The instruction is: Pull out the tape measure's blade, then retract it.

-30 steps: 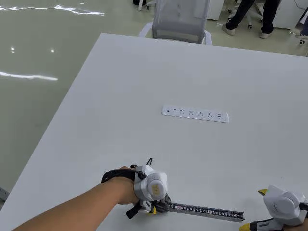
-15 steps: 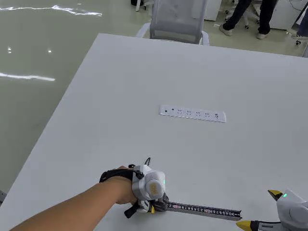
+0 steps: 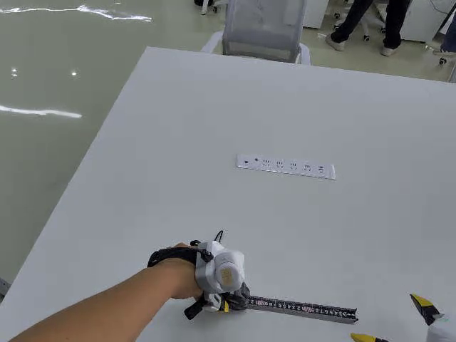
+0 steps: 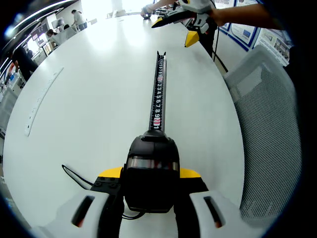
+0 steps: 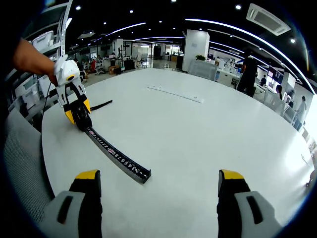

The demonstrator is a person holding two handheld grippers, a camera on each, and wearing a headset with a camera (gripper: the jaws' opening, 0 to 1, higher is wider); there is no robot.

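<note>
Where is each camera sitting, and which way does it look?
Head view: on the person's head, looking down at the table; a forearm and the left claw gripping the tape measure show.
Left gripper view: on the left claw, looking along the blade toward the right claw; its own jaws show below.
Right gripper view: on the right claw, looking across at the left claw; its open jaws show below.
Both gripper views share the blade.
</note>
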